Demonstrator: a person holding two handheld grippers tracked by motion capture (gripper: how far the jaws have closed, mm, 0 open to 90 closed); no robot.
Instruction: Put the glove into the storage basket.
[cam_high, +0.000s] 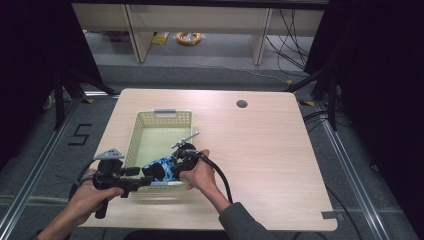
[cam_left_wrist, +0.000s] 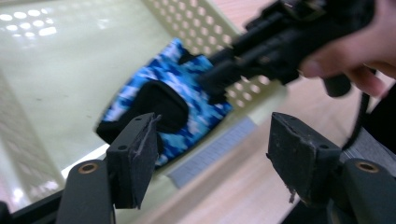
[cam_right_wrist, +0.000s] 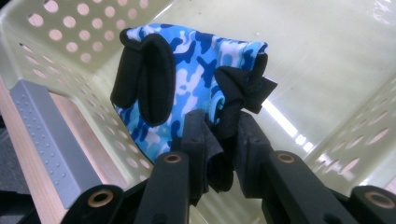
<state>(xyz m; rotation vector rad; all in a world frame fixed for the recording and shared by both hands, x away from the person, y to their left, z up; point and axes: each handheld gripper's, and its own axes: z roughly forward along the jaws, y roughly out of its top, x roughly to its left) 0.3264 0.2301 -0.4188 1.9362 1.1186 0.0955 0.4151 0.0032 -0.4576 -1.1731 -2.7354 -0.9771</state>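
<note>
The left gripper (cam_high: 146, 176), held low at the table's (cam_high: 260, 150) near-left edge by the left hand (cam_high: 87, 197), stands released, its jaws wide apart and empty, aimed at the basket's (cam_high: 161, 119) near wall. Just beyond its jaws, over the basket's near rim, hangs a blue camouflage glove (cam_high: 164, 168) with black trim. The right gripper (cam_high: 176, 159) is clenched on the glove's black edge, holding it above the basket floor by the near wall, where a grey handle (cam_right_wrist: 44, 135) sits on the rim. The right hand (cam_high: 200, 175) reaches in from the near side, wrist bent left, cable looping behind. A black "5" (cam_high: 80, 134) is marked on the floor left of the table.
</note>
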